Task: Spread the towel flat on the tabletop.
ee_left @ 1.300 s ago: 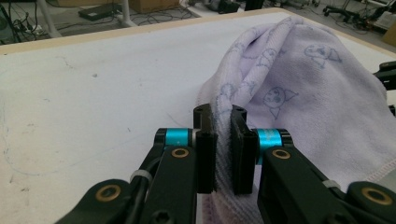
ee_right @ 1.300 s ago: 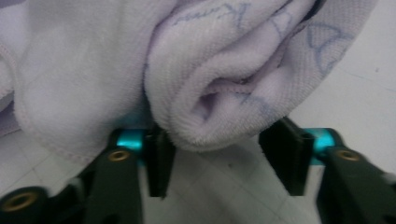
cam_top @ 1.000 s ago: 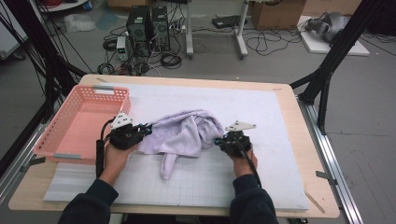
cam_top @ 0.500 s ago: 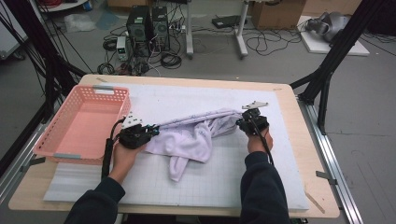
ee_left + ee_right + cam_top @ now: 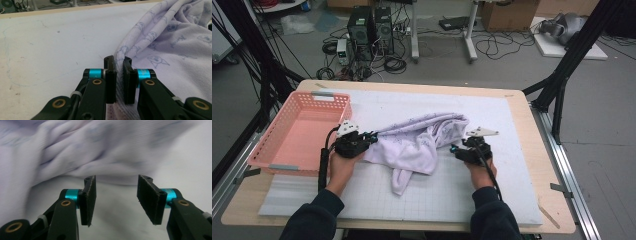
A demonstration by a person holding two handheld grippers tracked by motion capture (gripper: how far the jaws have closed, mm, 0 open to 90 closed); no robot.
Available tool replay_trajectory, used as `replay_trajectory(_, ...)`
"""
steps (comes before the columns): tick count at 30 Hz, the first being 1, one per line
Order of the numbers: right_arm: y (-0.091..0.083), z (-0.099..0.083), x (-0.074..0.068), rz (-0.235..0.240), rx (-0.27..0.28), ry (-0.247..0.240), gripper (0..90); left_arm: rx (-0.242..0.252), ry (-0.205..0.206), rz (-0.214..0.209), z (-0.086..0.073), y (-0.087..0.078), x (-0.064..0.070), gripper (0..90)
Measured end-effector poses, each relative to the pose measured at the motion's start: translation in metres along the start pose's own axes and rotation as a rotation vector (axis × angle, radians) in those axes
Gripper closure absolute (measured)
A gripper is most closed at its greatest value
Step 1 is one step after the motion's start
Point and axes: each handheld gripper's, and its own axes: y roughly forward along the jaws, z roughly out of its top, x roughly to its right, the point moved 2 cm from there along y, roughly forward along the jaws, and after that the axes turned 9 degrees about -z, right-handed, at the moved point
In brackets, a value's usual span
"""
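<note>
- The cloth (image 5: 419, 142) lies bunched in the middle of the white mat (image 5: 512, 190) on the table (image 5: 557, 220), with one loose tail trailing toward the person
- It is pale lilac with a small printed pattern, and its knit looks soft and looped, like towelling
- The left gripper (image 5: 117, 75) has its jaws clenched on a folded edge of the cloth at its left end; in the left gripper view the fabric is pinched between the pads and rises past them
- The right gripper (image 5: 116, 197) has its jaws spread wide with nothing between them, pointing at the cloth's right side, close to it but apart
- The right gripper view is blurred, so the fabric there reads only as soft folds
- I'd judge the cloth light and limp: it will sag and drape from any hold, and won't keep a shape
- It looks grippy rather than slippery, and not fragile
- The best hold seems a hem or corner, not the bulky heap, so a single layer is taken
- A pink basket (image 5: 272, 145) sits at the mat's left edge, just beside the left hand (image 5: 339, 167)
</note>
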Motion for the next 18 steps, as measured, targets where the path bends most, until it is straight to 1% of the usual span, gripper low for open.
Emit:
replay_trajectory(2, 0.009, -0.001, -0.016, 0.045, -0.017, -0.003, 49.6, -0.005, 0.001, 0.001, -0.001, -0.001, -0.001, 83.3)
replay_trajectory(3, 0.014, 0.0, -0.023, 0.053, -0.013, -0.017, 49.2, -0.002, -0.001, 0.001, -0.001, -0.001, -0.001, 83.3)
replay_trajectory(4, 0.018, 0.001, -0.029, 0.056, -0.019, -0.008, 46.6, -0.001, -0.003, 0.0, -0.001, -0.001, -0.001, 83.3)
replay_trajectory(7, 0.034, 0.004, -0.042, 0.037, -0.036, 0.006, 40.8, -0.005, 0.0, -0.002, -0.001, -0.001, -0.002, 83.2)
replay_trajectory(9, 0.039, 0.008, -0.047, 0.006, -0.035, -0.026, 40.3, -0.006, 0.002, -0.001, -0.001, -0.002, -0.002, 83.3)
replay_trajectory(10, 0.041, 0.009, -0.049, -0.009, -0.043, -0.058, 40.6, -0.006, 0.001, 0.0, -0.001, -0.002, -0.003, 83.2)
replay_trajectory(11, 0.042, 0.01, -0.049, -0.01, -0.036, -0.101, 44.7, -0.005, -0.002, 0.001, -0.001, -0.002, -0.003, 83.3)
replay_trajectory(12, 0.041, 0.01, -0.049, 0.02, -0.037, -0.103, 53.7, -0.005, 0.001, 0.0, -0.001, -0.003, -0.003, 83.2)
replay_trajectory(13, 0.041, 0.011, -0.047, 0.035, -0.031, -0.117, 71.9, -0.005, -0.001, 0.001, -0.001, -0.003, -0.003, 83.2)
replay_trajectory(14, 0.039, 0.011, -0.046, 0.037, -0.036, -0.141, 83.8, -0.007, -0.001, 0.003, -0.001, -0.004, -0.004, 83.2)
replay_trajectory(15, 0.038, 0.012, -0.043, 0.036, -0.036, -0.16, 85.3, -0.008, -0.003, 0.001, -0.001, -0.004, -0.004, 83.2)
replay_trajectory(16, 0.037, 0.013, -0.038, 0.052, -0.033, -0.162, 86.1, -0.014, 0.001, 0.002, -0.002, -0.005, -0.005, 83.2)
replay_trajectory(17, 0.035, 0.014, -0.032, 0.06, -0.027, -0.157, 86.4, -0.017, 0.004, 0.002, -0.002, -0.005, -0.005, 83.2)
replay_trajectory(18, 0.033, 0.015, -0.024, 0.057, -0.02, -0.142, 86.6, -0.014, 0.001, 0.004, -0.002, -0.005, -0.006, 83.2)
